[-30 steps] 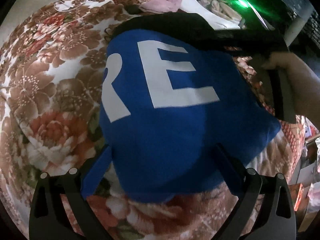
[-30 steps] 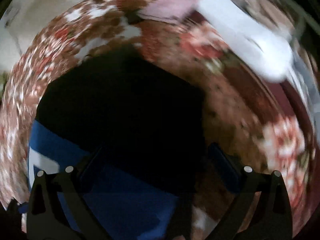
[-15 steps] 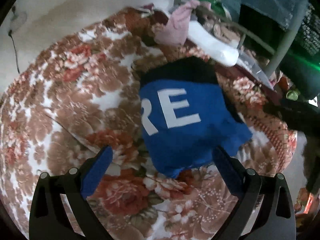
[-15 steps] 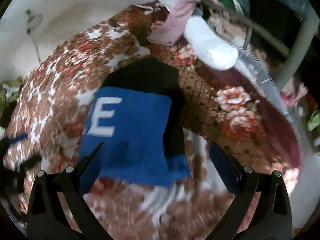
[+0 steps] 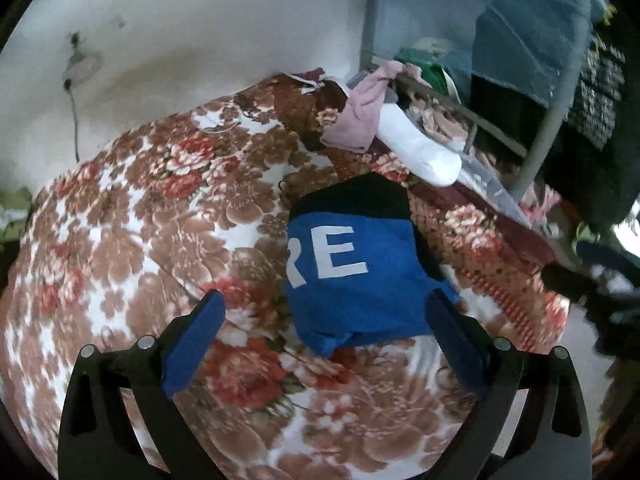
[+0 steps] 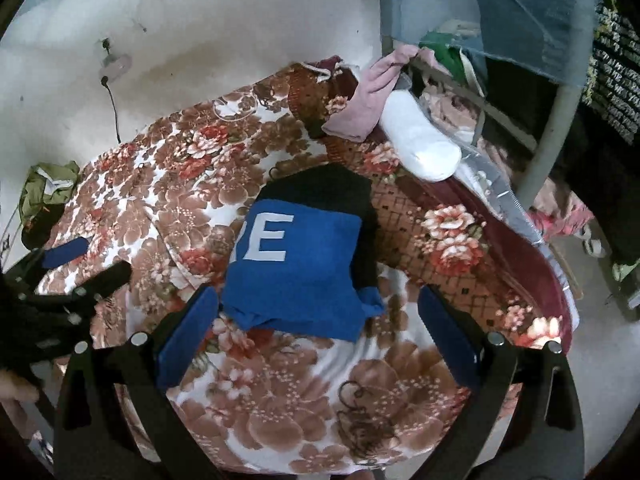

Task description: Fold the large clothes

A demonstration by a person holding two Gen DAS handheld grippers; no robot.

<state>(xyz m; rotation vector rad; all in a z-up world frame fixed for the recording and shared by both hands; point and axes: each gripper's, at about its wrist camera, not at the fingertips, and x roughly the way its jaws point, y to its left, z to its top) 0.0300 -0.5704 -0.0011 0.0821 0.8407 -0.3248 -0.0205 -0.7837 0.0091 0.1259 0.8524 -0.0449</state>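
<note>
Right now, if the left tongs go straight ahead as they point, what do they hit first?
Most likely the folded blue garment lying on the floral blanket; the open left tongs frame its near edge, though depth is unclear.

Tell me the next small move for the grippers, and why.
Probably draw both away and finish: the blue and black garment lies as a compact folded bundle on the floral blanket, and left gripper and right gripper are open, holding nothing.

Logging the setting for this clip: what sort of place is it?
Most likely a bedroom at home: a floral blanket spread over a bed, a metal bed frame at its end, and loose clothes draped there.
</note>
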